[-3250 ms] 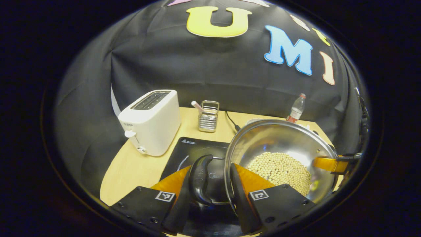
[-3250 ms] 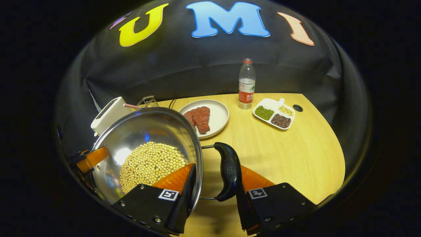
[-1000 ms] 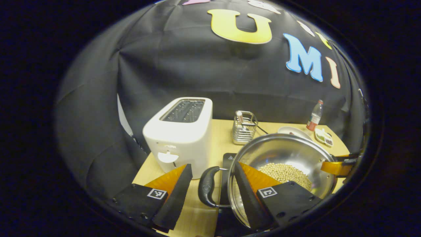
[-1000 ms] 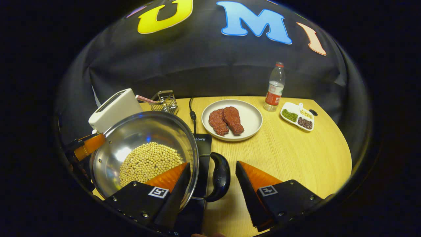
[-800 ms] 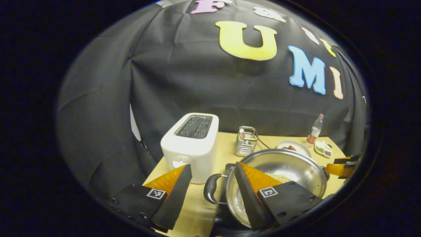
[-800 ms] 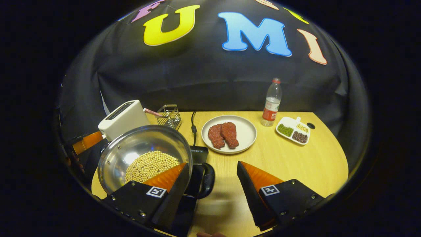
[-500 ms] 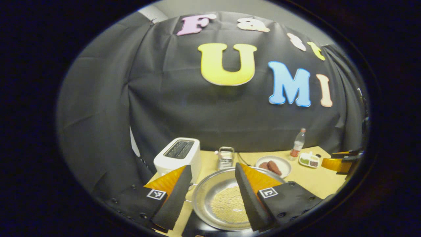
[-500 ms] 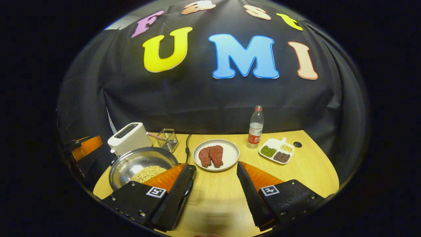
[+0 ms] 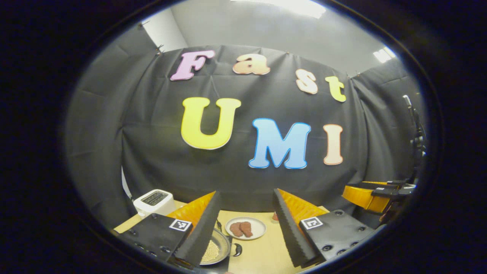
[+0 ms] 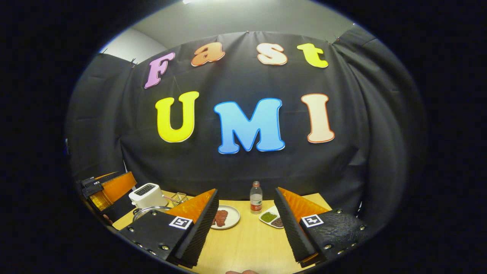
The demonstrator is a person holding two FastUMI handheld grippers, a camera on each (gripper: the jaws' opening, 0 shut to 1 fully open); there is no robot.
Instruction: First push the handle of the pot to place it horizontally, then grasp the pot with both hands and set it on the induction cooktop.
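Note:
The steel pot [image 9: 214,250] holding pale soybeans sits far below on the table, its black side handle [image 9: 237,249] pointing right. My left finger covers part of it and what it rests on. My left gripper [image 9: 245,194] hangs high above the table, open and empty. My right gripper [image 10: 246,190] is also open and empty, raised well above the table. In the right gripper view the pot's rim [image 10: 146,209] peeks out beside the toaster. Each view catches the other gripper at its edge: the right gripper [image 9: 367,196] and the left gripper [image 10: 108,188].
A white toaster [image 10: 146,194] and a wire rack [image 10: 179,198] stand at the table's back left. A plate with two meat pieces [image 10: 228,217], a water bottle [image 10: 256,198] and a divided dish of beans [image 10: 272,217] stand behind. The wooden table [image 10: 247,243] stretches forward.
Both grippers, open since a second ago, have risen and pulled back from the pot's handles. The pot stays down on the table and now looks small and far.

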